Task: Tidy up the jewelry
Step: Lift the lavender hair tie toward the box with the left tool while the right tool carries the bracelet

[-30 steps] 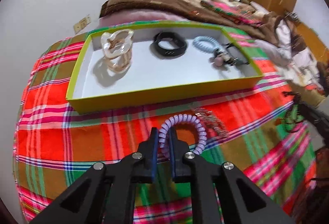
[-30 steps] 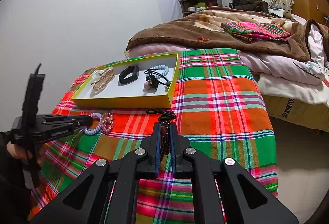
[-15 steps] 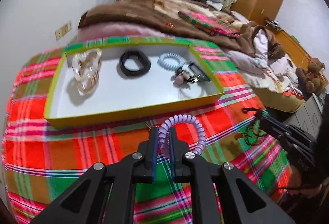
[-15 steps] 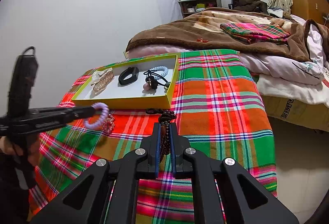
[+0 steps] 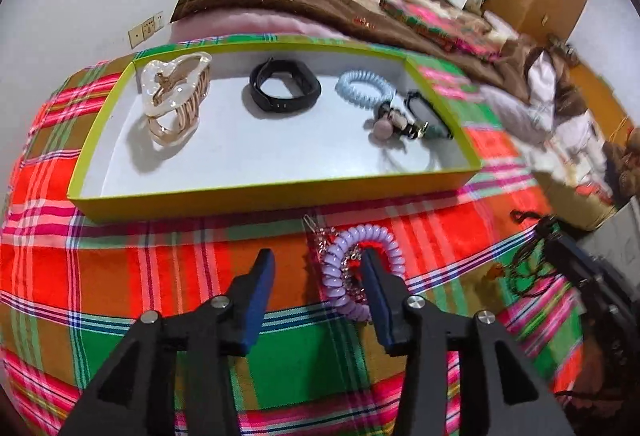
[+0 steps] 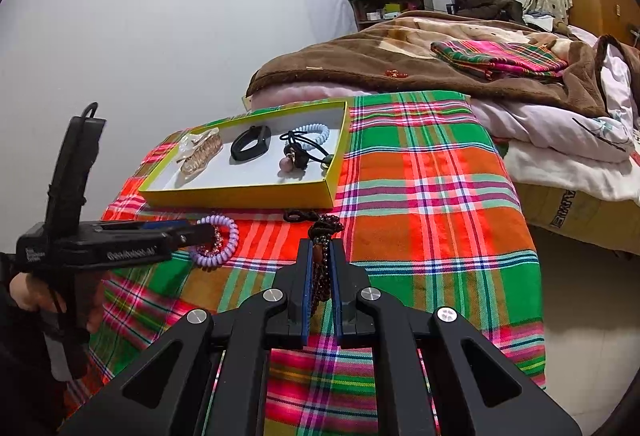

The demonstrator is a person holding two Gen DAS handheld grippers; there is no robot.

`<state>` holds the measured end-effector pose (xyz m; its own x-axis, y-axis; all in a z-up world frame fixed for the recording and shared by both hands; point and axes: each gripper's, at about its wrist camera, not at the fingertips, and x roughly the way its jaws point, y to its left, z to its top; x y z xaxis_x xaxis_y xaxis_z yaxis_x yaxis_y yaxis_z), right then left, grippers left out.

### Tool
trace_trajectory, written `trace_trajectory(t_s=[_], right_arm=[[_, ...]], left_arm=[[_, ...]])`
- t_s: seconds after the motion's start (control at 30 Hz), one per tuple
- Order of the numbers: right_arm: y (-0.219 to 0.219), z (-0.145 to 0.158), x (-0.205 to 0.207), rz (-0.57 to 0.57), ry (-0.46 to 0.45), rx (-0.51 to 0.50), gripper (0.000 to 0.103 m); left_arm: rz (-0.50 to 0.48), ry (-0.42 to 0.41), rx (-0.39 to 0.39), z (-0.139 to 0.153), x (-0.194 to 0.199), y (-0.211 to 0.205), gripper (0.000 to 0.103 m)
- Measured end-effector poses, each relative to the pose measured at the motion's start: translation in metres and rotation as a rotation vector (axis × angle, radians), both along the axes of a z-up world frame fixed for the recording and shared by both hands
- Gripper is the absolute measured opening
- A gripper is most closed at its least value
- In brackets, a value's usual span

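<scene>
My left gripper is low over the plaid cloth and its jaws are opening. No pad presses on the purple spiral hair tie. The tie's loop lies around the right finger, on top of a pink sparkly chain. In the right wrist view the same tie rests at the left gripper's tips. My right gripper is shut on a dark beaded bracelet, held just above the cloth. The yellow-green tray stands beyond both.
The tray holds a clear hair claw, a black band, a pale blue spiral tie and a black tie with a pink bead. A brown blanket lies behind. The bed's edge drops away on the right.
The left jaws have gone from shut on the purple tie to apart. The tie has come down from the air onto the cloth and the sparkly chain. The right gripper has not moved.
</scene>
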<state>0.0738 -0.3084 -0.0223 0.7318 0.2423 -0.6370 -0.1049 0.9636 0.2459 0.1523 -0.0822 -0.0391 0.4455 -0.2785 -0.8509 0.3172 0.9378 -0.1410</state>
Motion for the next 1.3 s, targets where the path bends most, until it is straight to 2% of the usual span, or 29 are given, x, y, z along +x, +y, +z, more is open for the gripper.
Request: trace_trajectory(t_s=[0.27, 0.4, 0.43, 0.5, 0.53, 0.63, 0.73, 0.97, 1.3], right_arm=[[0.002, -0.001, 0.002, 0.005, 0.002, 0.003, 0.008], [0.002, -0.001, 0.002, 0.004, 0.003, 0.004, 0.008], [0.002, -0.001, 0.002, 0.004, 0.002, 0.004, 0.008], [0.002, -0.001, 0.002, 0.005, 0.003, 0.003, 0.008], [0.003, -0.001, 0.002, 0.006, 0.003, 0.003, 0.008], [0.004, -0.001, 0.002, 0.009, 0.002, 0.002, 0.008], [0.004, -0.001, 0.003, 0.009, 0.003, 0.008, 0.008], [0.007, 0.003, 0.002, 0.004, -0.007, 0.005, 0.008], [0.014, 0.019, 0.004, 0.015, -0.035, 0.002, 0.008]], left_arm=[[-0.005, -0.006, 0.045, 0.0, 0.001, -0.017, 0.048], [-0.016, -0.05, 0.1, -0.001, -0.002, -0.026, 0.048], [-0.017, -0.053, 0.101, -0.001, -0.001, -0.025, 0.046], [-0.032, -0.058, 0.103, 0.0, -0.002, -0.026, 0.031], [-0.031, -0.056, 0.104, 0.0, -0.002, -0.025, 0.03], [-0.036, -0.057, 0.096, 0.001, -0.004, -0.024, 0.027], [-0.036, -0.066, 0.069, 0.007, -0.004, -0.02, 0.014], [-0.035, -0.067, 0.041, 0.01, -0.004, -0.014, 0.012], [-0.024, -0.098, -0.019, 0.033, -0.006, -0.001, 0.012]])
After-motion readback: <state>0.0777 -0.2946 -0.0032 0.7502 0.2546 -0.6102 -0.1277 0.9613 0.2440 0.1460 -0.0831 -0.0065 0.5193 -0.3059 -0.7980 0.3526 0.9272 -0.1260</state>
